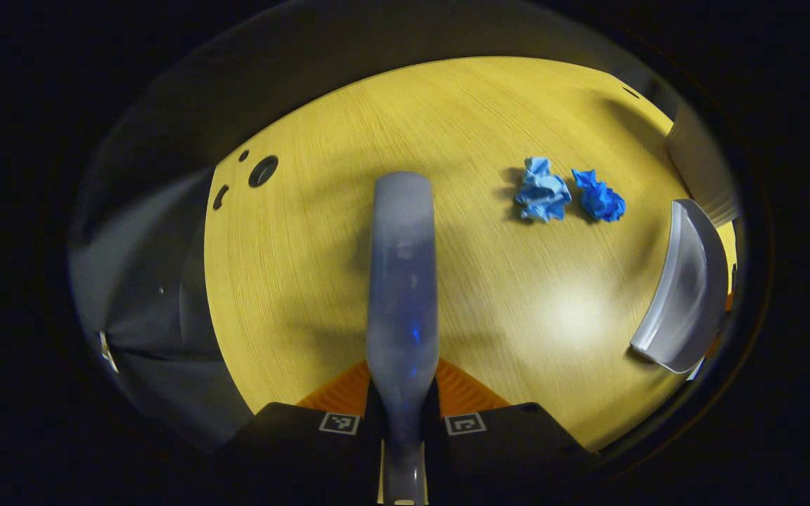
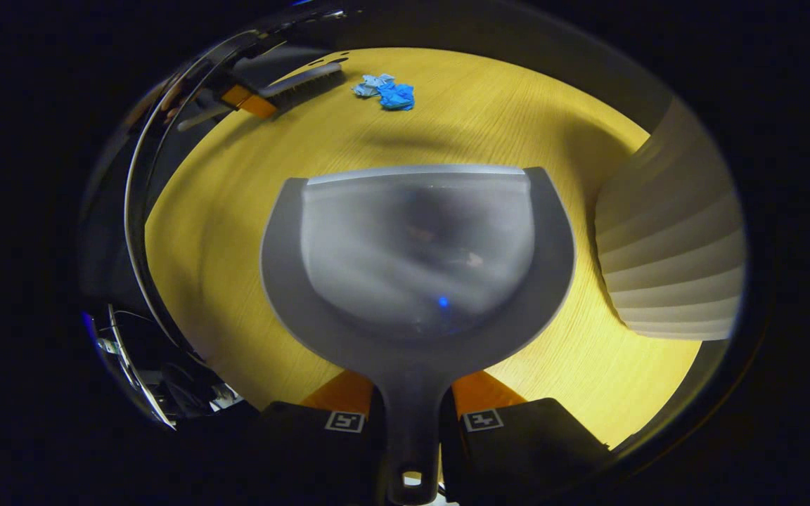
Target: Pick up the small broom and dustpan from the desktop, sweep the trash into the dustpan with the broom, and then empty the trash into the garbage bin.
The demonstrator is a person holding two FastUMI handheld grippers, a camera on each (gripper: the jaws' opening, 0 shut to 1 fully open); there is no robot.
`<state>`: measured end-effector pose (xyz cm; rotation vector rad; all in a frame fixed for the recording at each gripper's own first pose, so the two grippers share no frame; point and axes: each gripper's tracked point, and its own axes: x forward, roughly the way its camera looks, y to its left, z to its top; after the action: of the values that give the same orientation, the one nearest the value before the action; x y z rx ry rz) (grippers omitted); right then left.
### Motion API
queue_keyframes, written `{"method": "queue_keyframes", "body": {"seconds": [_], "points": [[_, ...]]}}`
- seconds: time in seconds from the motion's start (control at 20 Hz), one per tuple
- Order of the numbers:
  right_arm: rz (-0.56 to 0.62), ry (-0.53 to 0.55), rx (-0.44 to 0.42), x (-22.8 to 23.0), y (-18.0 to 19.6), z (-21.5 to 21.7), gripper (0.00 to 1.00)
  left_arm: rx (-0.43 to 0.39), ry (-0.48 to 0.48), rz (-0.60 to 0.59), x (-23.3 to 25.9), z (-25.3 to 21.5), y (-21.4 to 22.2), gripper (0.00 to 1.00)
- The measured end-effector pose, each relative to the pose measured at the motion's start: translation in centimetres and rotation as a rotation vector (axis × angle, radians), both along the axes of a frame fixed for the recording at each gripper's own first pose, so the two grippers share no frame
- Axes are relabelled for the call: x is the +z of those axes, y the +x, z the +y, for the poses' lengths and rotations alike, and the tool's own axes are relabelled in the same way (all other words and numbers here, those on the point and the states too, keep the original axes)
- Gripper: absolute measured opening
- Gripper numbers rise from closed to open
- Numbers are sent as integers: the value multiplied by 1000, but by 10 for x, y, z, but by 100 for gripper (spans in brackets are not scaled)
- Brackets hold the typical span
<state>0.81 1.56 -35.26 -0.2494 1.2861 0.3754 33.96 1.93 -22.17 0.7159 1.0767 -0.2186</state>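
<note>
We hold both tools above the yellow wooden desktop. Our left gripper is clenched on the handle of the small grey plastic broom, which points forward over the wood. Our right gripper grips the handle of the grey plastic dustpan, whose open lip faces away from us.

The trash is two crumpled paper balls, one light blue and one dark blue, lying touching or almost touching each other on the desk. In the left gripper view they lie ahead of the broom and to its right, and the dustpan is nearer to us than they are.

We judge that the sweeping is not yet begun. To do it well, we should set the lip of the dustpan flat on the wood just beside the balls, then bring the broom behind them and pull them with short, low strokes. The white ribbed garbage bin stands to the right of the dustpan.
</note>
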Motion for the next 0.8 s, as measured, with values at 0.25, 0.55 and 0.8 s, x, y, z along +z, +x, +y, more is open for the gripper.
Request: {"method": "queue_keyframes", "body": {"seconds": [0.25, 0.55, 0.8], "points": [[14, 4, -11, -2, 2, -1, 36, -186, 138, 12, -2, -29, 37, 30], [8, 7, -23, -2, 8, -2, 36, -439, 211, 68, -4, -80, 39, 29], [-3, 11, -15, 0, 11, -3, 36, -568, 147, 179, -15, -128, -11, 33]]}}
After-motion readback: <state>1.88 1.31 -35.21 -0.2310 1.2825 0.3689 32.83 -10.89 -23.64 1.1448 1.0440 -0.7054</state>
